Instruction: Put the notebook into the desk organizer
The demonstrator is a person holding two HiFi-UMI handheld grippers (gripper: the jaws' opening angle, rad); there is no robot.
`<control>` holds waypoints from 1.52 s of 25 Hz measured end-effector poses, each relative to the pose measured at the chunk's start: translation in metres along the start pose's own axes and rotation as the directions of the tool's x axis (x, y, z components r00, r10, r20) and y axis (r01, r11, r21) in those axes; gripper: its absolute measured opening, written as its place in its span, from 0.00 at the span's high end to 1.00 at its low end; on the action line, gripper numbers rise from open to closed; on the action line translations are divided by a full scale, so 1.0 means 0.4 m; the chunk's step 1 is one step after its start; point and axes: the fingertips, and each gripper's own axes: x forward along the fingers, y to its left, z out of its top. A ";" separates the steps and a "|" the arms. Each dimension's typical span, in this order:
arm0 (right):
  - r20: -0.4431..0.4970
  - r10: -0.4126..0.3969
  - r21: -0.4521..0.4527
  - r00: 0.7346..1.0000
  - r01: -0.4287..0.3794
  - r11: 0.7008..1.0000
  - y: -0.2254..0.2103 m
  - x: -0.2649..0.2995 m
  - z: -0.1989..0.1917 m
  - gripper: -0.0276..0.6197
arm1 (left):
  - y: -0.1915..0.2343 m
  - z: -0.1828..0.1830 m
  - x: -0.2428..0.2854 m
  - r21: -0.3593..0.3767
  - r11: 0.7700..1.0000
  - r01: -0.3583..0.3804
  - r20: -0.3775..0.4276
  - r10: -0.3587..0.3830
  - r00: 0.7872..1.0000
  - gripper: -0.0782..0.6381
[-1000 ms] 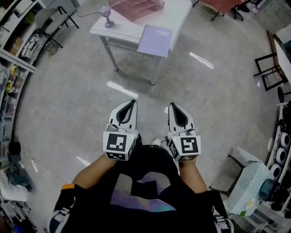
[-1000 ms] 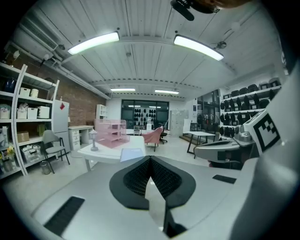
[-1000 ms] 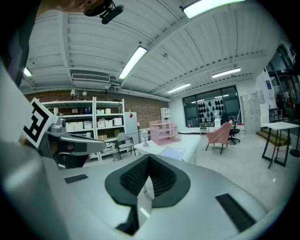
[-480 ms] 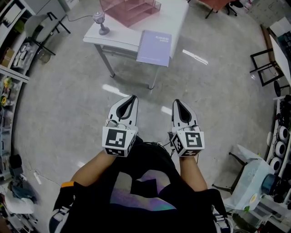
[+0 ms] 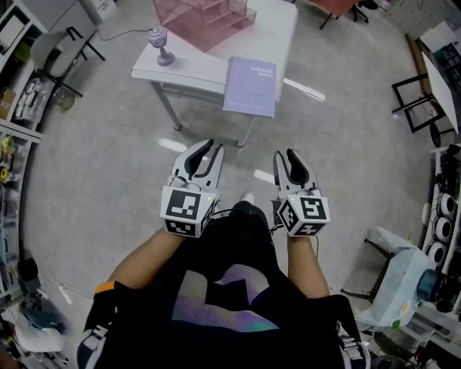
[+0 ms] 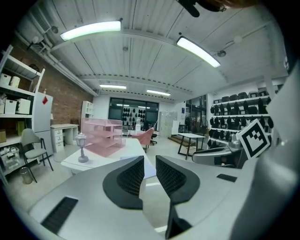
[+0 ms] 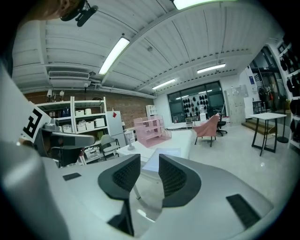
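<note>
A lavender notebook [image 5: 251,86] lies flat at the near edge of a white table [image 5: 189,66]. The pink desk organizer [image 5: 203,17] stands at the table's back. Both grippers hang over the floor in front of the table, well short of it. My left gripper [image 5: 207,149] has its jaws opening, a narrow gap between them and nothing in it. My right gripper [image 5: 289,156] is opening too, also empty. In the left gripper view the organizer [image 6: 101,136] stands far ahead of the jaws. The right gripper view shows the notebook [image 7: 165,153] and organizer [image 7: 152,128] beyond the fingertips.
A small grey lamp [image 5: 160,45] stands on the table's left corner. Shelving [image 5: 16,86] and a chair [image 5: 50,45] line the left side. Black frames [image 5: 418,94] and white equipment [image 5: 403,288] stand at the right. Polished floor lies between me and the table.
Both grippers' jaws were shut together and now stand apart. The table with the notebook has come a little nearer in the head view, and both grippers sit slightly higher in the frame.
</note>
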 end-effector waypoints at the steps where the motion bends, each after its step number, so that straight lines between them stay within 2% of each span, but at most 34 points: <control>1: -0.004 0.000 0.007 1.000 0.000 1.000 -0.002 0.012 -0.003 0.74 | 0.011 -0.002 0.008 -0.006 1.000 0.004 -0.004 -0.004 1.000 0.77; 7: -0.028 0.014 0.072 1.000 -0.012 0.997 -0.041 0.098 -0.021 0.64 | 0.077 -0.041 0.081 -0.070 0.997 0.029 -0.060 -0.033 0.998 0.66; 13: -0.071 0.006 0.111 0.997 0.002 0.994 -0.114 0.205 -0.051 0.61 | 0.145 -0.087 0.189 -0.136 0.990 0.027 -0.133 -0.045 0.990 0.60; 18: -0.139 0.019 0.189 0.990 0.008 0.982 -0.182 0.318 -0.091 0.60 | 0.194 -0.123 0.307 -0.226 0.973 0.038 -0.201 -0.085 0.976 0.58; 22: -0.195 0.031 0.269 0.980 0.023 0.963 -0.247 0.416 -0.132 0.59 | 0.225 -0.166 0.418 -0.289 0.956 0.047 -0.264 -0.126 0.956 0.57; 27: -0.237 0.072 0.395 0.969 0.028 0.918 -0.306 0.514 -0.182 0.57 | 0.261 -0.230 0.528 -0.356 0.934 0.034 -0.335 -0.162 0.928 0.57; 31: -0.270 0.109 0.490 0.957 0.039 0.871 -0.331 0.558 -0.230 0.55 | 0.276 -0.294 0.583 -0.415 0.909 0.021 -0.395 -0.201 0.896 0.56; 35: -0.271 0.146 0.556 0.951 0.031 0.830 -0.353 0.608 -0.258 0.54 | 0.292 -0.342 0.634 -0.466 0.885 0.021 -0.416 -0.239 0.877 0.56; 38: -0.262 0.180 0.609 0.948 0.018 0.793 -0.356 0.629 -0.272 0.54 | 0.289 -0.360 0.657 -0.514 0.857 0.037 -0.408 -0.282 0.868 0.55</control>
